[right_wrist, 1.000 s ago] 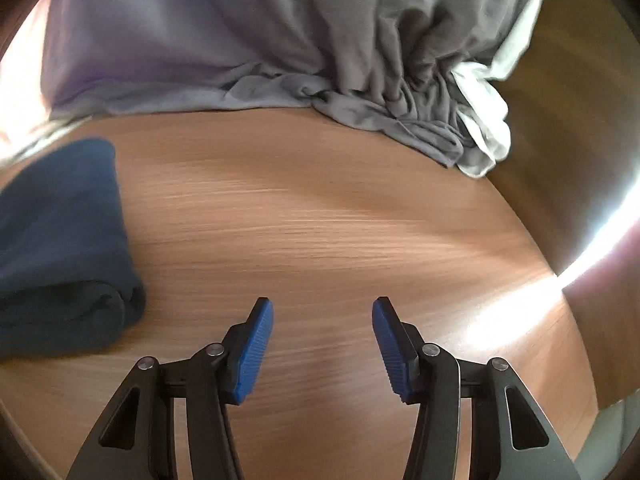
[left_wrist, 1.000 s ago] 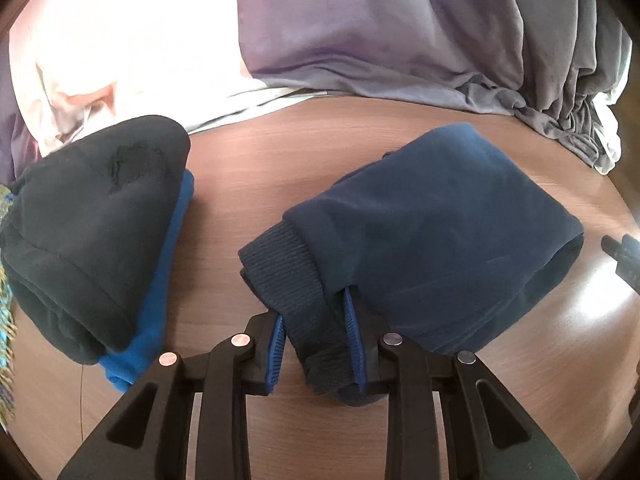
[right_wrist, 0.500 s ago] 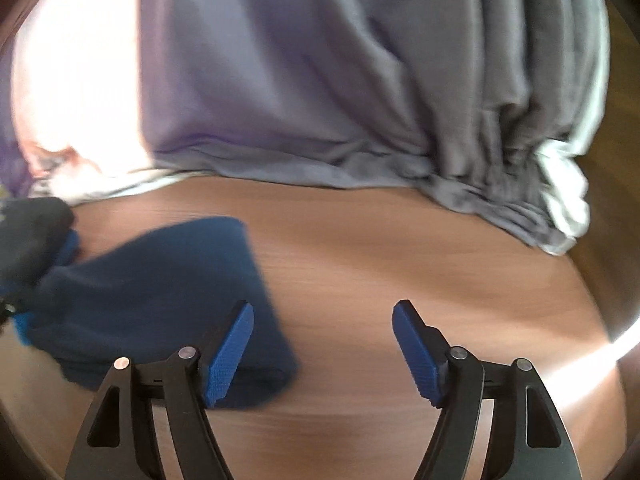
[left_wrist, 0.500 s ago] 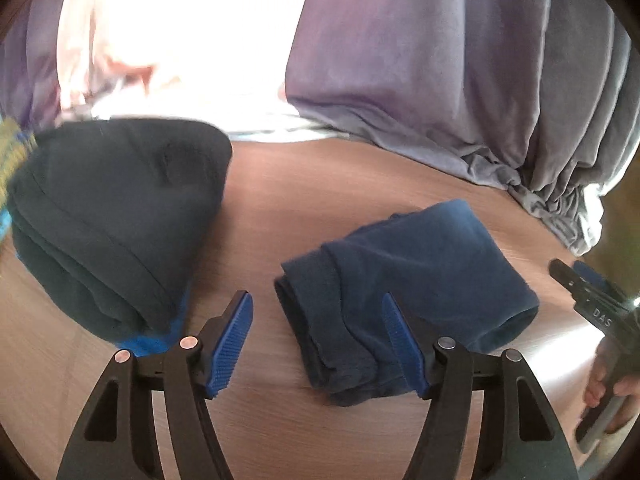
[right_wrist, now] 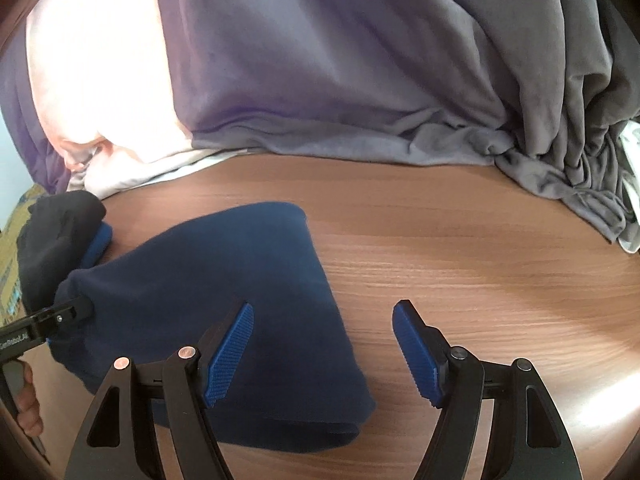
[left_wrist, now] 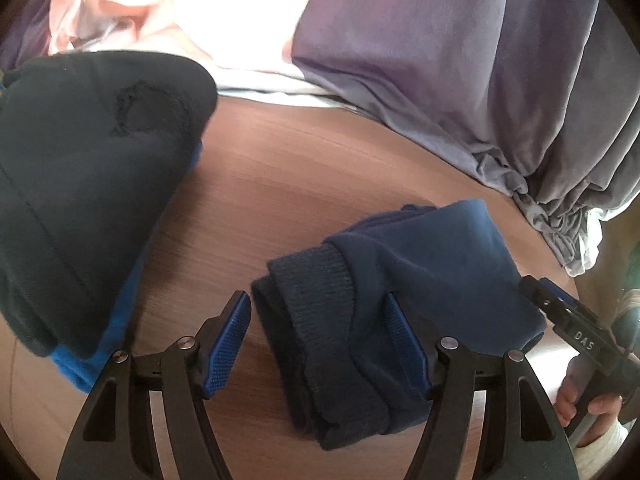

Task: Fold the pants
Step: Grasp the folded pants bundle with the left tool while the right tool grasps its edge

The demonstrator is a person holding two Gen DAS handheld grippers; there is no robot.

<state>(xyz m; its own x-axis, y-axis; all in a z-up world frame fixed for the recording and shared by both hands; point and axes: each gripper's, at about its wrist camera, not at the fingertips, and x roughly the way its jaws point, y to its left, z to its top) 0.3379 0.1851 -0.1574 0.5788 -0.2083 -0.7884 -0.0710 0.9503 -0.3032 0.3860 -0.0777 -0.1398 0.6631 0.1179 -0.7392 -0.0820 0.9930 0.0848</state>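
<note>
- Where the left wrist view looks down along its fingers, the left gripper [left_wrist: 320,344] stands wide apart with nothing clamped; its blue ribbed pads [left_wrist: 230,344] press on no cloth.
- The folded navy pants [left_wrist: 404,304] lie on the wooden table [left_wrist: 280,184], and their ribbed cuff end [left_wrist: 320,292] sits in the gap between the open fingers.
- The gripper's right pad lies against or just over the pants' fabric, while the left pad is clear of it, over bare wood.
- A stack of folded dark clothes [left_wrist: 80,184] with a bright blue garment [left_wrist: 120,308] under it rests to the left, apart from the pants.
- A grey-purple draped cloth [left_wrist: 460,72] hangs along the table's far edge.
- At the right edge the right gripper [left_wrist: 576,328] appears, held by a hand [left_wrist: 588,404], near the pants' far end.

- In the right wrist view, the right gripper [right_wrist: 324,352] is likewise well open and empty.
- The navy pants [right_wrist: 240,288] lie folded to the lower left; the gripper's left finger [right_wrist: 228,352] is over their near edge, its right finger over bare table [right_wrist: 480,248].
- The left gripper [right_wrist: 56,316] reaches in at the left edge against the pants' end, with the dark stack [right_wrist: 56,232] behind it.
- The draped cloth [right_wrist: 360,80] fills the background.
</note>
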